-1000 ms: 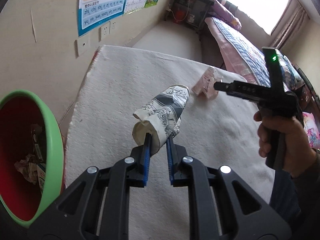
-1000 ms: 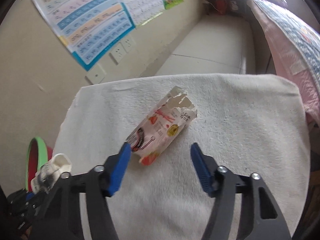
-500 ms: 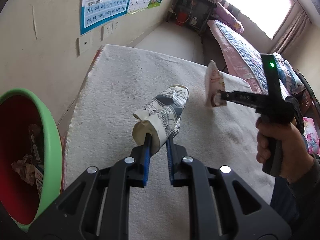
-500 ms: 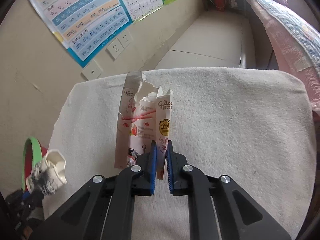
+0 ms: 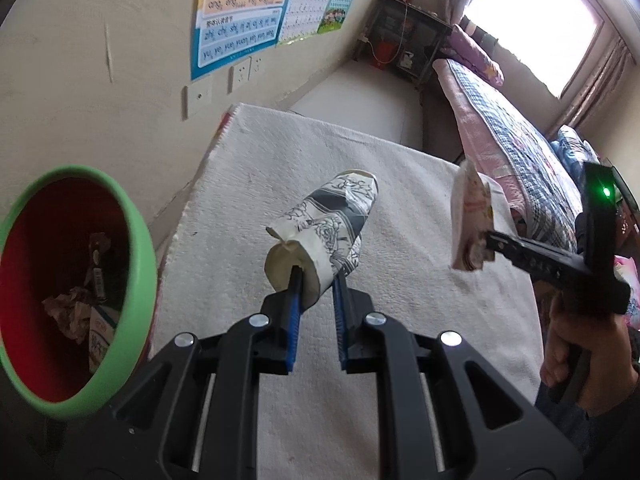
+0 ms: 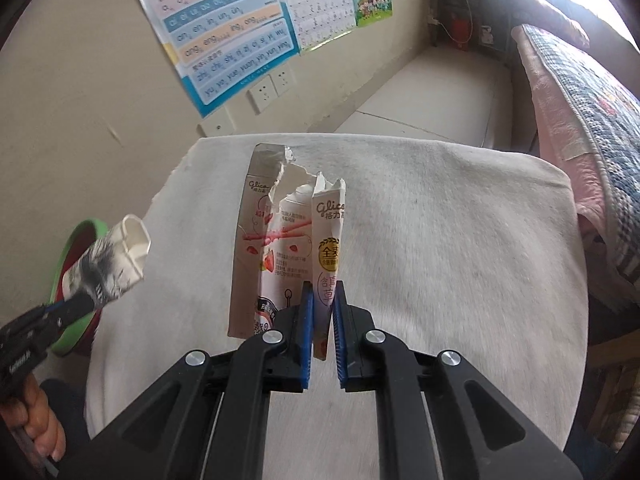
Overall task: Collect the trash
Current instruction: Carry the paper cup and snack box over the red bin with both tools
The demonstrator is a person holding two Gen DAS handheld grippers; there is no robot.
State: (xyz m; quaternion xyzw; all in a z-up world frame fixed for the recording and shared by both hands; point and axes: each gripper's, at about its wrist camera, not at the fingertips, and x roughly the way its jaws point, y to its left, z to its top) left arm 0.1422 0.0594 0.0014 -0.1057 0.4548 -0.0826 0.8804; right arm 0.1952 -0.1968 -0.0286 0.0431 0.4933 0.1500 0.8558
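Left gripper (image 5: 314,280), black arms with blue pads, lower centre of the left wrist view: clamped on a crushed paper cup with a black-and-white drawn pattern (image 5: 324,236); one pad sits inside the cup's cream-coloured mouth, the other against its outer wall. Cup held clear above the white fleecy table cover (image 5: 420,320).

Right gripper (image 6: 322,300), same build, lower centre of the right wrist view: closed on the bottom edge of a torn pink-and-white snack box printed with strawberries and biscuit sticks (image 6: 280,240). Box stands upright from the pads, its top ripped open and ragged, side flap spread to the left; held above the cover, not resting on it. In the left wrist view the same box appears at right of frame, on the tip of the right gripper held by a hand (image 5: 580,356).

Round bin, green rim, red inside (image 5: 136,264), far left of the left wrist view, beside the cover's left edge and below its level. Contents: crumpled brownish paper (image 5: 66,312), a printed carton or packet (image 5: 100,340) against the near wall, and dark scraps higher up, too dim to identify. In the right wrist view only part of the rim shows, at left behind the cup.

Wall behind: blue-bordered pinyin chart (image 6: 228,32), white sockets (image 6: 272,88) beneath.
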